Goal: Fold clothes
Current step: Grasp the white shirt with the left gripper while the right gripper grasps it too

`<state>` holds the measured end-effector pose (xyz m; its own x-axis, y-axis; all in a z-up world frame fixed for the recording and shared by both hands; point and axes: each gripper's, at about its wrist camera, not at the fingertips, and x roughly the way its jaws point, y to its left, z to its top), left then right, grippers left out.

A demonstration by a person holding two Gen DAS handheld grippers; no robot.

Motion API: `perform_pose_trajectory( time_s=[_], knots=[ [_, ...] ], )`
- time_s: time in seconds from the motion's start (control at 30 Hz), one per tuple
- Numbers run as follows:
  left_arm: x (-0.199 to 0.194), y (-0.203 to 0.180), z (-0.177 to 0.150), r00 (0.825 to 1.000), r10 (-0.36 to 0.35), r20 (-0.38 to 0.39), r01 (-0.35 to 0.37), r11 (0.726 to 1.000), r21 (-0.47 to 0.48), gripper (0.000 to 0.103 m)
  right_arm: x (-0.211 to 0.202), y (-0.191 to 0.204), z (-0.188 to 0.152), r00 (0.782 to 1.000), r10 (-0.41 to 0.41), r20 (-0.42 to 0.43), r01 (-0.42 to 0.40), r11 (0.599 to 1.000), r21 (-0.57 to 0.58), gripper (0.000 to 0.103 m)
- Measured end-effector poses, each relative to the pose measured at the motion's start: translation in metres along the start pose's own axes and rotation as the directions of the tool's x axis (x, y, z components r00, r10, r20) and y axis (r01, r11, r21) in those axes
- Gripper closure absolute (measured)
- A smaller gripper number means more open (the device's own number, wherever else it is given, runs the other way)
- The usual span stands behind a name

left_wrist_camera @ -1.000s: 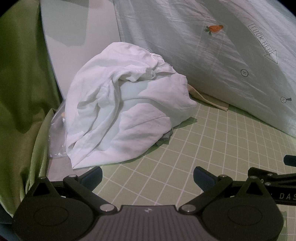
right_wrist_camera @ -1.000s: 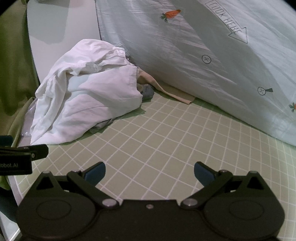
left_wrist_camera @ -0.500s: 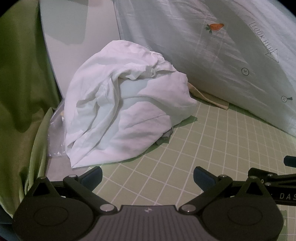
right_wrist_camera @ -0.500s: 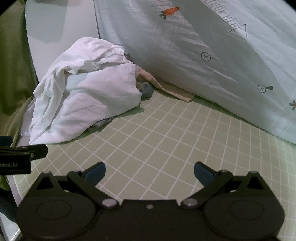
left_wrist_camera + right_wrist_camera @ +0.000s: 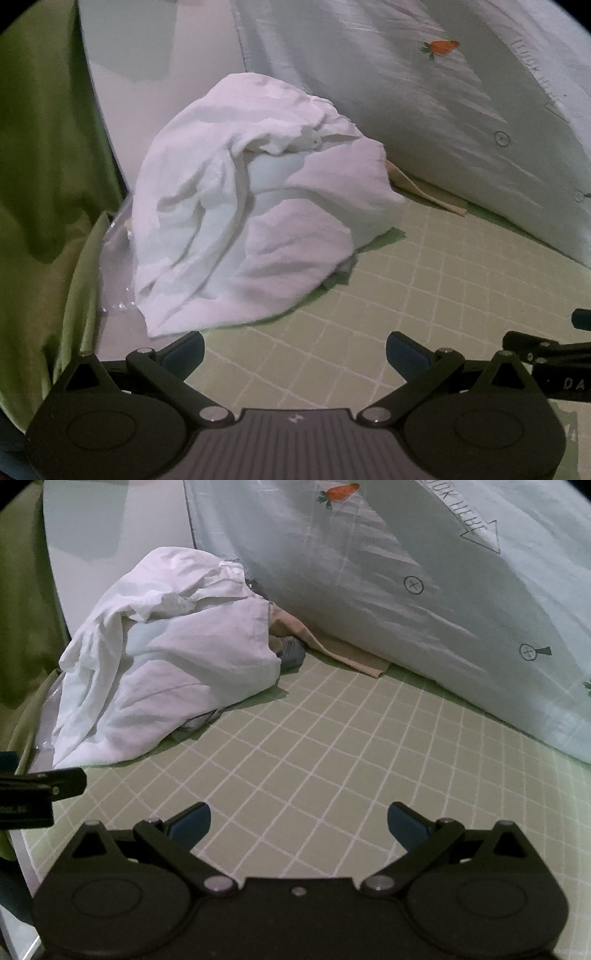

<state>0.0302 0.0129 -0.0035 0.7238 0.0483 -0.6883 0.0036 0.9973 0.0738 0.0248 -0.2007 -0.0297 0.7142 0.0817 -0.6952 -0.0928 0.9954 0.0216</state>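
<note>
The left hand-held gripper [image 5: 294,350] hovered with its fingers spread apart and empty above the green gridded mat [image 5: 424,295]. The right hand-held gripper [image 5: 298,823] was likewise spread apart, holding nothing. A crumpled white garment [image 5: 251,221] lay heaped at the mat's far left edge, beside a pale carrot-print sheet [image 5: 406,572], with a tan cloth [image 5: 351,653] and something grey [image 5: 293,651] tucked between them.

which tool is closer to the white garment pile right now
Left. The left tool sits open just short of the white garment pile, its left finger nearly at the pile's front hem. The right tool, also open, is off to the pile's right over the bare green grid mat.
</note>
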Motion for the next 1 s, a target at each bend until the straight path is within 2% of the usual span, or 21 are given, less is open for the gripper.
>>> perform_pose_trajectory(
  time_s=[0.17,0.33,0.47,0.57,0.67,0.73,0.77,0.83,0.9,1.0],
  knots=[
    [0.01,0.017,0.033,0.999,0.032,0.038,-0.032,0.999,-0.007,0.0,0.014,0.005,0.031,1.0,0.008,0.021,-0.008,1.0,0.001,0.0],
    [0.033,0.037,0.083,0.994,0.07,0.082,-0.069,0.998,-0.008,0.0,0.036,0.021,0.083,0.997,0.012,0.075,-0.01,0.999,-0.033,0.0],
    [0.065,0.049,0.12,0.994,0.065,0.083,-0.065,0.998,-0.005,0.0,0.066,0.04,0.132,0.994,0.016,0.11,-0.012,0.999,-0.044,0.0],
    [0.095,0.055,0.139,0.997,0.055,0.058,-0.055,0.998,0.006,0.004,0.092,0.05,0.156,0.994,0.025,0.111,-0.021,0.999,-0.038,0.0],
    [0.12,0.064,0.15,0.999,0.038,0.038,-0.038,0.999,-0.017,0.019,0.123,0.059,0.176,0.995,0.038,0.095,-0.036,0.999,-0.03,0.001],
    [0.132,0.073,0.155,0.999,0.013,0.037,-0.01,0.998,-0.061,0.034,0.141,0.062,0.188,0.994,0.053,0.092,-0.052,0.999,-0.017,0.006],
    [0.139,0.078,0.158,0.999,0.004,0.034,-0.001,0.996,-0.088,0.037,0.148,0.063,0.195,0.994,0.06,0.095,-0.06,0.998,-0.007,0.006],
    [0.152,0.086,0.162,1.0,-0.012,0.023,0.015,0.99,-0.138,0.051,0.162,0.065,0.207,0.992,0.075,0.1,-0.076,0.997,0.01,0.008],
    [0.167,0.092,0.166,1.0,-0.023,-0.001,0.022,0.984,-0.178,0.061,0.179,0.067,0.219,0.991,0.087,0.099,-0.089,0.996,0.014,0.01],
    [0.182,0.099,0.169,0.999,-0.043,-0.019,0.038,0.973,-0.227,0.067,0.207,0.065,0.228,0.993,0.099,0.058,-0.102,0.994,0.042,0.017]
  ],
)
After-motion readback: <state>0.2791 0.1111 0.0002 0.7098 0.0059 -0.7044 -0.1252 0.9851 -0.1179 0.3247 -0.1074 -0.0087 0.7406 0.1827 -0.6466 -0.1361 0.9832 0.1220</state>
